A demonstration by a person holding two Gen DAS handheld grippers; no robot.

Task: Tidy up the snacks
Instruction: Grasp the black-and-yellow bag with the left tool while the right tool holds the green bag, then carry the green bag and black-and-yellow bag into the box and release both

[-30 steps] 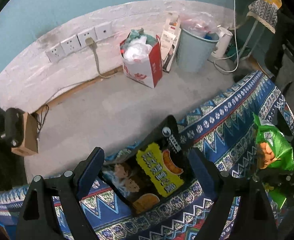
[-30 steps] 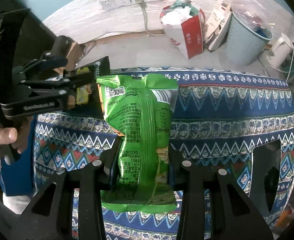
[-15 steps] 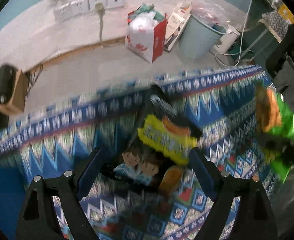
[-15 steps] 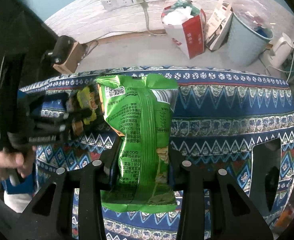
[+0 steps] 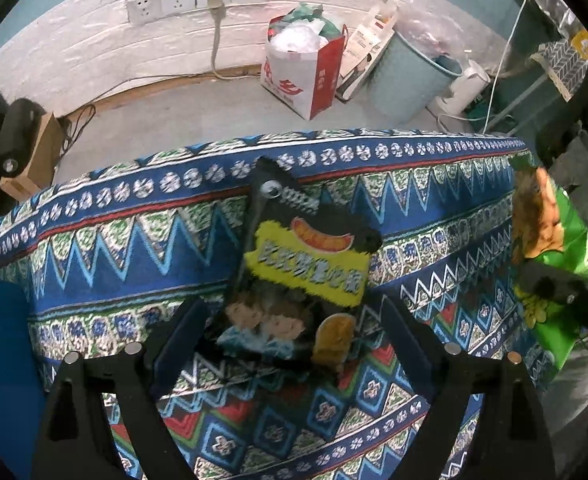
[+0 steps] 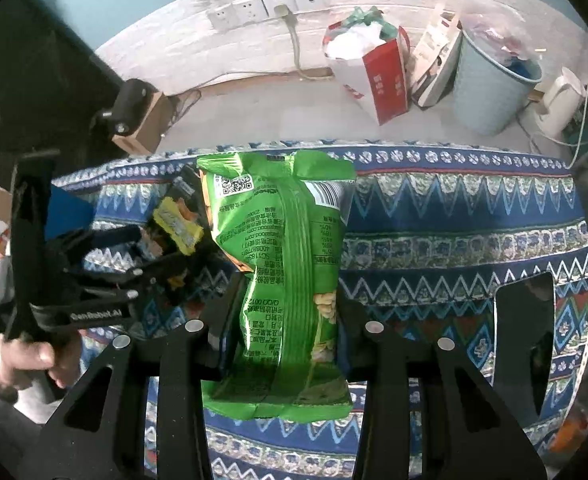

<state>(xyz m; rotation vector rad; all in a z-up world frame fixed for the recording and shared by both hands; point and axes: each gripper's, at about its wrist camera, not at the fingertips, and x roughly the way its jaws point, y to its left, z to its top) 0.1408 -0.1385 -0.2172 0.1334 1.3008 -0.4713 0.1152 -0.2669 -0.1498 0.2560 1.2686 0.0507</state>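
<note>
left gripper (image 5: 290, 344) jaws opening, black snack bag (image 5: 297, 276) between them, pads not clearly pressing, over patterned cloth (image 5: 106, 240) near far edge | right gripper (image 6: 282, 332) narrow, clamped on green snack bag (image 6: 282, 264) above cloth

Left claw (image 5: 290, 336) opening around black snack bag (image 5: 294, 276) over patterned cloth (image 5: 134, 240).

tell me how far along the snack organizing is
Nothing looks sorted yet. In hand: the right tool is shut on the green foil snack bag; the black snack bag with the yellow label sits between the left tool fingers, whose jaws are opening, seemingly releasing it onto the blue patterned cloth. Left: placing the green bag.
</note>
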